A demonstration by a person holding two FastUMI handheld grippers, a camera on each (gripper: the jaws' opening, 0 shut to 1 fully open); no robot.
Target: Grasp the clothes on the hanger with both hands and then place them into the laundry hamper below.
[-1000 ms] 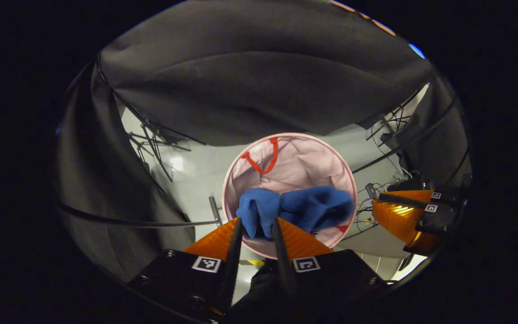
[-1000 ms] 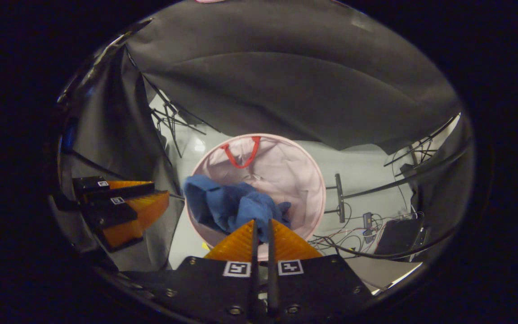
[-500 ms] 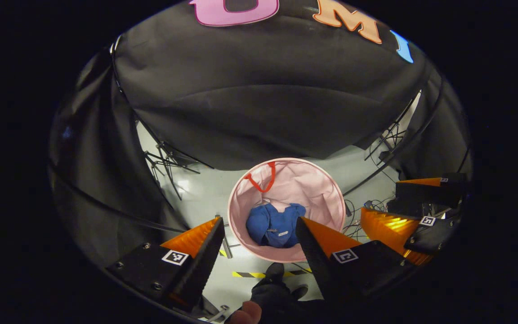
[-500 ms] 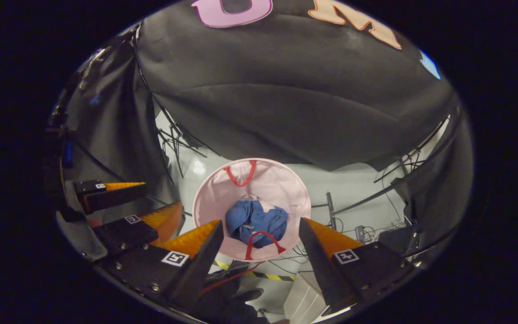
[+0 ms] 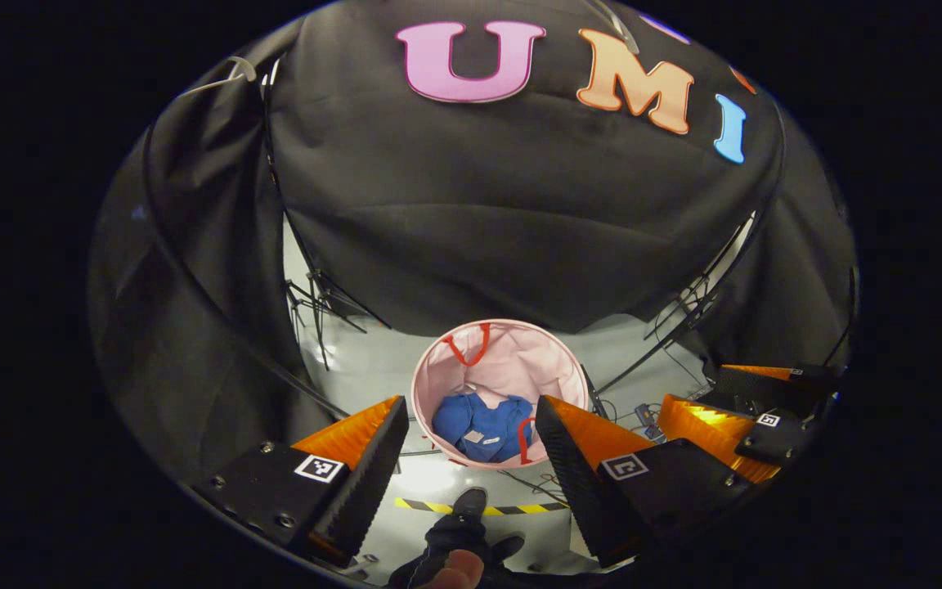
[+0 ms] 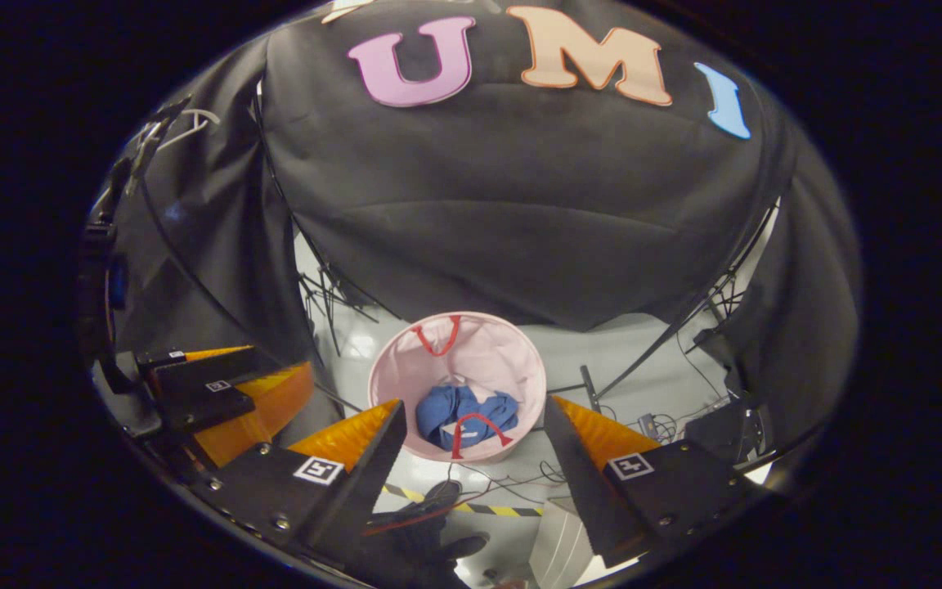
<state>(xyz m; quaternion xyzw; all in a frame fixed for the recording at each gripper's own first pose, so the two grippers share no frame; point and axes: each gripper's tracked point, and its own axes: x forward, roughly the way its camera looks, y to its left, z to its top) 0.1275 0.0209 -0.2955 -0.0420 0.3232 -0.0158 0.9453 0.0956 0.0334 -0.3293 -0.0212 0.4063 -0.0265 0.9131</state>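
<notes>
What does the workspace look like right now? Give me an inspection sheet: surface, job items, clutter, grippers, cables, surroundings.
Surface: pale floor with striped hazard tape.
Job's things: blue garment lies crumpled inside the pink laundry hamper, which has red handles.
Clutter: a white hanger hangs at upper left, bare.
Grippers: left gripper open, above the hamper, holding nothing; right gripper open, also empty.
Cables: loose wires on the floor right of the hamper.
Surroundings: black cloth booth wall; stand legs; the person's shoe beside the tape.
</notes>
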